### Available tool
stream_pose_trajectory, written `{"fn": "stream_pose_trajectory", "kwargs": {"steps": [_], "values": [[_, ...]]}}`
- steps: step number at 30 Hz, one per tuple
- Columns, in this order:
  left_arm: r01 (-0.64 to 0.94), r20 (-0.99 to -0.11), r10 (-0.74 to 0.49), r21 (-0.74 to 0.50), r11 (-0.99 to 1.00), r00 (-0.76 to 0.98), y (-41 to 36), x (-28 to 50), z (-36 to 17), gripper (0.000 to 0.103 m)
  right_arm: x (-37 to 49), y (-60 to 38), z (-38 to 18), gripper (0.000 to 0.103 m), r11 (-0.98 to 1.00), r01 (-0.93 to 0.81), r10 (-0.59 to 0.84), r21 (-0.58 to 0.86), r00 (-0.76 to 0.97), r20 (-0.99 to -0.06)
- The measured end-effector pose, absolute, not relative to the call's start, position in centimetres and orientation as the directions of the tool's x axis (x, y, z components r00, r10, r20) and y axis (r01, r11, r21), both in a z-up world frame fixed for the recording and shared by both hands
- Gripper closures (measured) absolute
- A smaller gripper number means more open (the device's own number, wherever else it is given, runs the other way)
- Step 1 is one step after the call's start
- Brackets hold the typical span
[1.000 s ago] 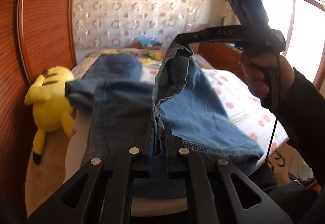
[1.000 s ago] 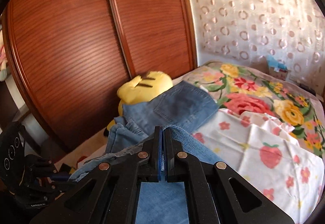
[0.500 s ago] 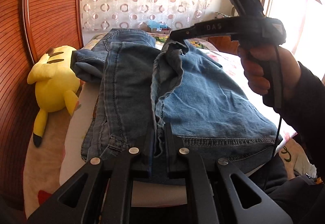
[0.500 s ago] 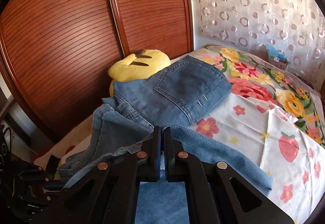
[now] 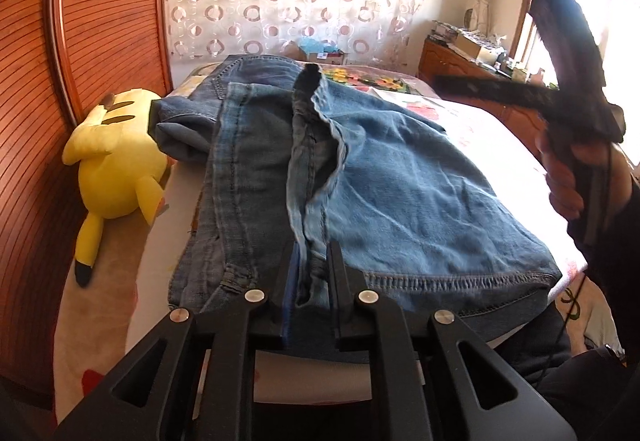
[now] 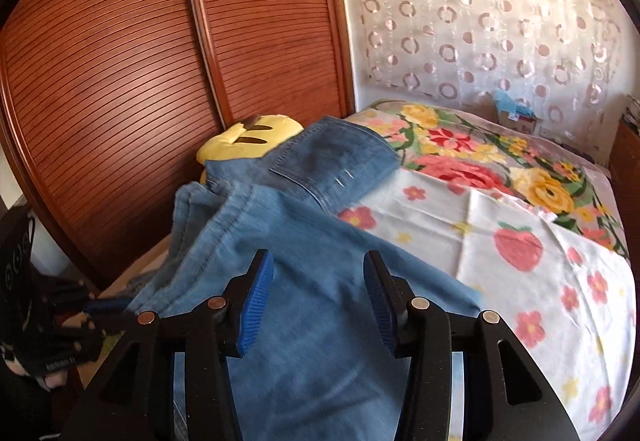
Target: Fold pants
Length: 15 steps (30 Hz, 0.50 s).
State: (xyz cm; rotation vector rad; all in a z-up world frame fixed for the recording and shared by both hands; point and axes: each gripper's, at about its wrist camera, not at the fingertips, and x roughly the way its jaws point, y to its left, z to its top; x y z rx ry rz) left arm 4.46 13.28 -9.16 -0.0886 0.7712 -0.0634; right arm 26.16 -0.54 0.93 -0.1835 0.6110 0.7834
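Denim jeans lie folded leg over leg on the flowered bedsheet, the hems nearest you. Your right gripper is opening, its ribbed blue pads clear of the cloth beneath. Your left gripper is opening too, though a bunched seam fold still sits pinched between its jaws. That lengthwise fold looks laid; next, free the left, then regrip the stitched hems at 6 o'clock and carry them toward the waistband at 12.
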Motion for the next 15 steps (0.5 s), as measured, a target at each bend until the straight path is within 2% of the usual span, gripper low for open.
{"fn": "stream_pose_trajectory", "kwargs": {"steps": [1,6,7,10,12,15], "values": [[0.021,-0.692,-0.085,-0.101,0.995,0.717,13.3,4.5,-9.1,0.087,26.0,-1.2,0.6,0.054,0.714,-0.697,0.595,0.066,0.554,-0.583],[0.012,-0.680,-0.080,-0.104,0.995,0.728,13.5,4.6,-8.8,0.054,24.9,-4.2,-0.2,0.052,0.756,-0.649,0.557,0.082,0.573,-0.602],[0.017,-0.679,-0.084,-0.105,0.994,0.730,13.4,4.7,-8.8,0.053,24.7,-4.9,-0.1,0.051,0.763,-0.640,0.553,0.090,0.573,-0.605],[0.025,-0.681,-0.088,-0.102,0.994,0.727,13.1,5.1,-8.9,0.042,23.5,-5.8,0.0,0.049,0.783,-0.617,0.532,0.083,0.594,-0.604],[0.031,-0.678,-0.097,-0.108,0.994,0.728,12.9,5.3,-9.0,0.027,22.7,-6.1,0.1,0.049,0.785,-0.614,0.526,0.076,0.598,-0.604],[0.043,-0.680,-0.109,-0.114,0.993,0.725,12.5,5.7,-9.2,0.025,21.6,-6.5,0.0,0.048,0.787,-0.613,0.522,0.073,0.598,-0.608]]}}
